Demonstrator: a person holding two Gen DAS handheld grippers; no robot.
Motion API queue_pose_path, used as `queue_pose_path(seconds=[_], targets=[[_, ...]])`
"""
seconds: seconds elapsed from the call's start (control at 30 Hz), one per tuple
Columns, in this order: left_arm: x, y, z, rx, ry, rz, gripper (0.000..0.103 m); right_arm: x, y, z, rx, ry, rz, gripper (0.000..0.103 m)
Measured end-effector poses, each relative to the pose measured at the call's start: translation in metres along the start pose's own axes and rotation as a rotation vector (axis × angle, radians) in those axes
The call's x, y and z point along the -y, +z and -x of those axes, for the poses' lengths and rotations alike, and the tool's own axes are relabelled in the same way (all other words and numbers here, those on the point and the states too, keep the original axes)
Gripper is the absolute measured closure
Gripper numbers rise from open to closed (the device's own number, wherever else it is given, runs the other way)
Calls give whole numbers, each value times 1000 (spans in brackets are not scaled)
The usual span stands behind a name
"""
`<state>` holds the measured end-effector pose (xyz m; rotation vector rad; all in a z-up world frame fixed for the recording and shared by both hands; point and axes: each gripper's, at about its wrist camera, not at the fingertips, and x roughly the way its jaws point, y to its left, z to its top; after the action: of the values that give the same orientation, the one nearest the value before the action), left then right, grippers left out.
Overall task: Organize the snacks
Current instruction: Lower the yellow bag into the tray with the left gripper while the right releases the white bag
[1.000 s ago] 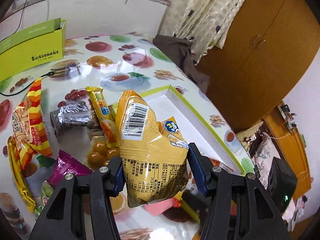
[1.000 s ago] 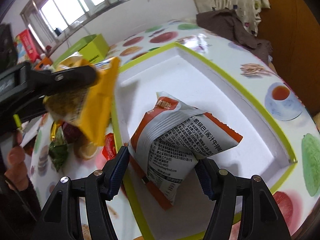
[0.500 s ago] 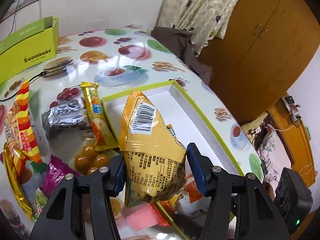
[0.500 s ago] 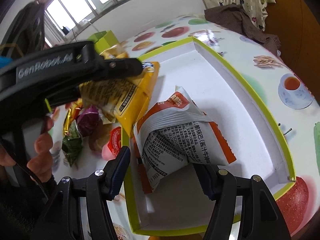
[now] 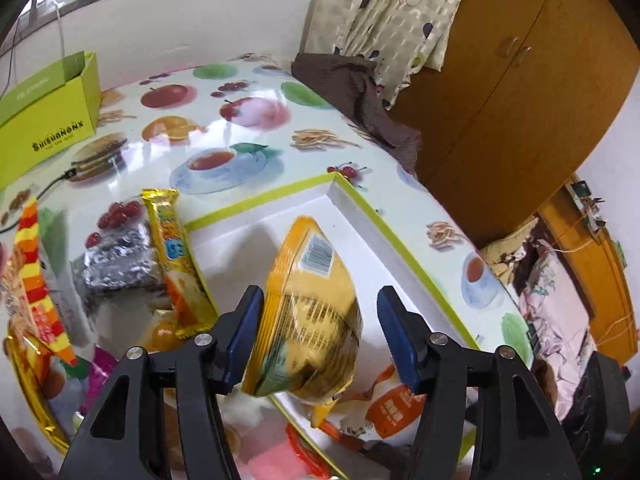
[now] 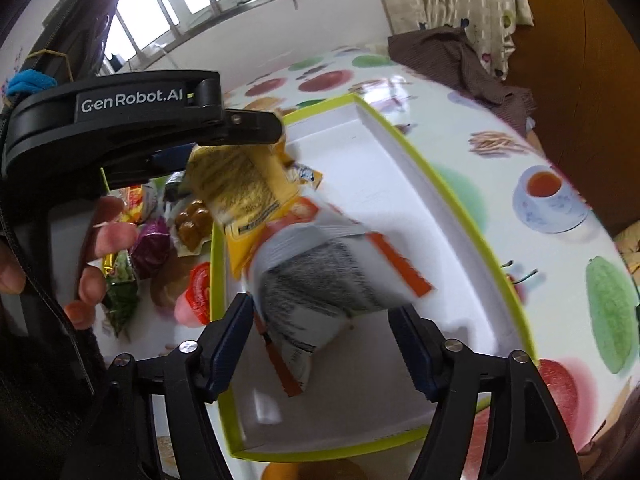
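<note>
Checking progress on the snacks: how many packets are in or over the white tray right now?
2. A yellow bag hangs over the tray's near left edge; an orange-and-white bag is just beside it, lower, over the tray floor. Others could be hidden underneath them.

Fruit-print table (image 5: pixel 248 128) carries white tray (image 5: pixel 360 208), green box (image 5: pixel 48 120), snack packets (image 5: pixel 116 260).

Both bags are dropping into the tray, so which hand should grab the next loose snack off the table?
Left, probably. The left gripper, jaws just opening off the yellow bag, sits beside the loose snacks outside the tray. The right gripper hangs over the tray's middle, farther away.
</note>
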<state>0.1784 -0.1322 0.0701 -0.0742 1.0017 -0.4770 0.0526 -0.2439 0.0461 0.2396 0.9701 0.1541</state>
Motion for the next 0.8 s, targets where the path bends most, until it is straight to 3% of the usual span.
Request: queue_pose_path(seconds=[0.3, 0.8], targets=[[-7, 1, 8, 12, 12, 22, 40, 3, 2, 13, 41, -71, 31, 29], [-14, -24, 47, 54, 37, 36, 40, 6, 8, 49, 153, -108, 7, 29]])
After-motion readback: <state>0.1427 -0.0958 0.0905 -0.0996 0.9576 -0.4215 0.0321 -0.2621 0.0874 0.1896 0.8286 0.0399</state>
